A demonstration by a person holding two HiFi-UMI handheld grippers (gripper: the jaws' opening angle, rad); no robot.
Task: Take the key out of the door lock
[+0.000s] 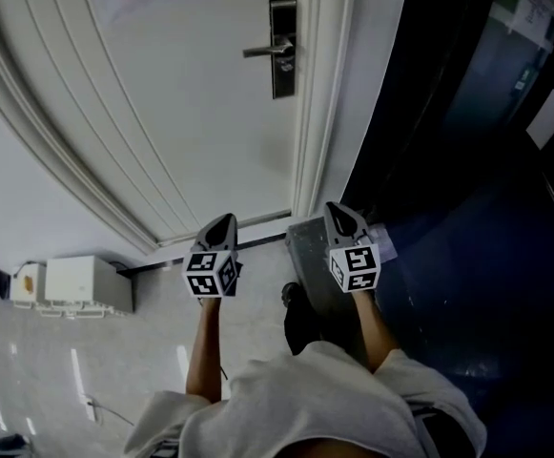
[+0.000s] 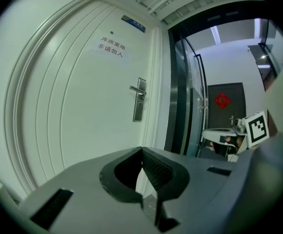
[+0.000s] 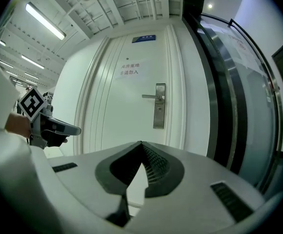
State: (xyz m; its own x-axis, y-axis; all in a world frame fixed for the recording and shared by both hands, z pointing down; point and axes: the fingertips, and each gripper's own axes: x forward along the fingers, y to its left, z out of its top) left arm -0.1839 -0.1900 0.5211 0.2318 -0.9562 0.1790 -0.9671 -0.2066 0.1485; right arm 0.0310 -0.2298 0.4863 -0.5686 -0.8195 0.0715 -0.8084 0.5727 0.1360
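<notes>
Both claws closed and empty, well short of the door lock.

The left gripper (image 1: 225, 221) and right gripper (image 1: 338, 210) sit side by side at lower centre of the head view, each with its jaws pressed together at the tips and nothing between them. Bare white door (image 1: 181, 113) lies ahead. The lock plate (image 1: 282, 48) with its lever handle (image 1: 265, 52) is at upper centre, well apart from both. The key is too small to make out there. The door frame (image 1: 319, 93) runs down just right of the plate, and a dark glass partition (image 1: 467, 113) fills the right side. A white box (image 1: 71, 284) sits on the floor at lower left.
</notes>
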